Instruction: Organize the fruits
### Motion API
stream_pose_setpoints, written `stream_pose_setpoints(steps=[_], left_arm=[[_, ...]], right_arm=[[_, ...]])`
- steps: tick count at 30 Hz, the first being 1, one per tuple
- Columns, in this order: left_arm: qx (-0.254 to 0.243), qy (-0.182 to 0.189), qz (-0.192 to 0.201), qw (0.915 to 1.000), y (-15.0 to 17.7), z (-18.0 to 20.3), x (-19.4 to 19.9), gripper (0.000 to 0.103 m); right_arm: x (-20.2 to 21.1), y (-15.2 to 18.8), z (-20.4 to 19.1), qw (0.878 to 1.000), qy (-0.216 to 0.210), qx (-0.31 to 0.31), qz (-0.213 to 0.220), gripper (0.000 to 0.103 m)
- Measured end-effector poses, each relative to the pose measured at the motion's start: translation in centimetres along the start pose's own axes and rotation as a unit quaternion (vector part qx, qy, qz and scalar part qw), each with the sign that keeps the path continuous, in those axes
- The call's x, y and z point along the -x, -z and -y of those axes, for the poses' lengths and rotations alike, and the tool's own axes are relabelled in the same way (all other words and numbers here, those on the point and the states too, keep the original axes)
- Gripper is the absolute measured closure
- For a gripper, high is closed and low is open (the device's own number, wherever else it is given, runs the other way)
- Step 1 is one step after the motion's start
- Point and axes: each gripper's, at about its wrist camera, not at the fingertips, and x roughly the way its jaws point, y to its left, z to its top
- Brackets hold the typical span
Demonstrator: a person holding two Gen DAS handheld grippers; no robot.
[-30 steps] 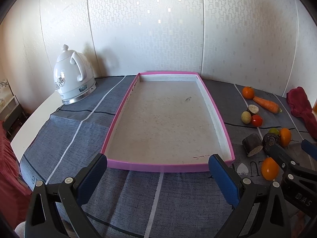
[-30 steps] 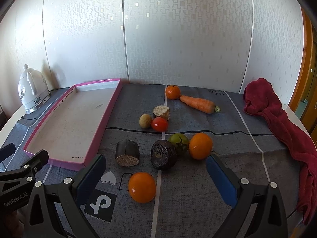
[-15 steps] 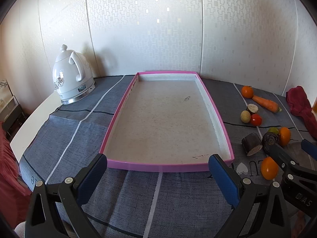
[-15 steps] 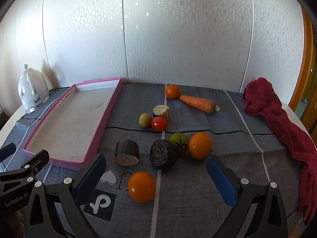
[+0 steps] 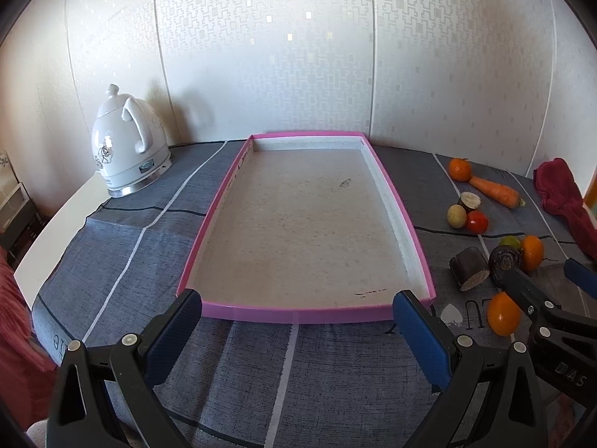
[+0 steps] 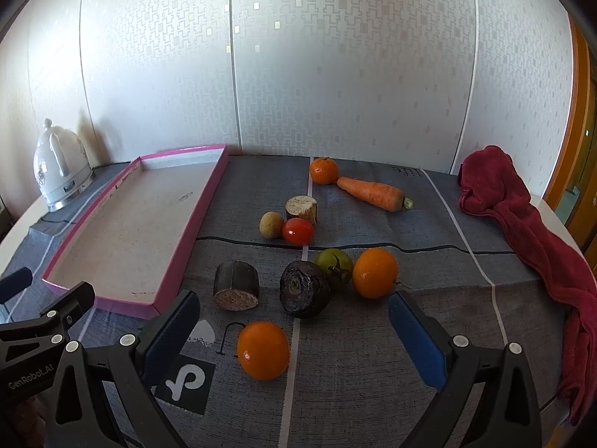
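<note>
A pink-rimmed tray (image 5: 298,314) (image 6: 123,303) lies empty on the grey cloth. Right of it lie loose produce: a near orange (image 6: 263,349) (image 5: 503,313), a dark beet (image 6: 305,288), a green tomato (image 6: 333,264), a second orange (image 6: 374,271), a red tomato (image 6: 297,230), a carrot (image 6: 371,193) and a mandarin (image 6: 324,170). My left gripper (image 5: 298,321) is open and empty before the tray's near rim. My right gripper (image 6: 293,317) is open and empty, just above the near orange.
A white kettle (image 5: 128,147) stands at the back left. A red towel (image 6: 530,231) lies along the table's right edge. Two cut brown root pieces (image 6: 236,284) (image 6: 301,208) and a small yellowish fruit (image 6: 271,224) lie among the produce. A wall runs behind the table.
Both grippers have stayed open. The left view has drifted slightly back and left; the right gripper has barely moved.
</note>
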Motion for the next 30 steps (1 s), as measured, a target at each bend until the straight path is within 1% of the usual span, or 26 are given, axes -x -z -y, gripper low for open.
stream_pose_setpoints(steps=[4,6,7,10,12,14,16,17,20,21,23,25,27,30], left_arm=[[-0.005,0.002,0.002,1.0,0.0,0.3,0.1,0.0],[-0.011,0.012,0.002,0.9999,0.1,0.4,0.1,0.0],[-0.014,0.025,0.002,0.9996,0.1,0.4,0.1,0.0],[-0.013,0.091,0.0,0.9958,0.3,0.6,0.2,0.0],[-0.028,0.106,-0.007,0.9939,0.4,1.4,0.2,0.0],[-0.047,0.11,-0.014,0.9928,0.7,2.7,0.2,0.0],[-0.056,0.121,-0.021,0.9909,0.9,3.5,0.2,0.0],[-0.061,0.128,-0.022,0.9896,1.1,4.0,0.2,0.0],[-0.056,0.154,-0.04,0.9858,1.6,4.9,-0.1,0.0],[-0.051,0.17,-0.049,0.9829,1.8,5.3,-0.2,0.0],[-0.051,0.188,-0.055,0.9793,2.1,6.1,-0.3,0.0],[-0.069,0.188,-0.048,0.9786,2.3,7.3,0.0,0.0],[-0.086,0.181,-0.04,0.9789,2.4,8.1,0.2,0.0],[-0.097,0.181,-0.045,0.9776,2.6,9.2,0.2,0.0]], right_arm=[[0.0,0.0,0.1,1.0,-0.008,0.001,-0.001,0.002],[0.2,-0.1,0.4,1.0,-0.01,-0.001,0.001,0.004],[0.2,-0.1,0.6,1.0,-0.009,-0.003,0.002,0.004],[0.3,-0.3,1.6,1.0,-0.006,-0.009,0.005,0.006],[0.5,-0.4,2.4,1.0,0.0,-0.012,0.006,0.012],[0.5,-0.4,3.2,1.0,0.009,-0.015,0.004,0.014],[0.4,-0.4,4.4,1.0,0.019,-0.02,0.0,0.02],[0.3,-0.4,4.8,1.0,0.02,-0.024,-0.002,0.025],[0.1,-0.4,6.5,0.999,0.013,-0.046,-0.011,0.033],[0.1,-0.3,7.1,0.998,0.008,-0.055,-0.013,0.034],[0.0,-0.3,7.7,0.998,0.006,-0.06,-0.016,0.034],[0.0,-0.2,8.2,0.998,0.01,-0.061,-0.014,0.034],[0.0,-0.3,8.3,0.998,0.011,-0.06,-0.013,0.039],[-0.6,-0.7,8.5,0.998,0.006,-0.063,-0.015,0.039]])
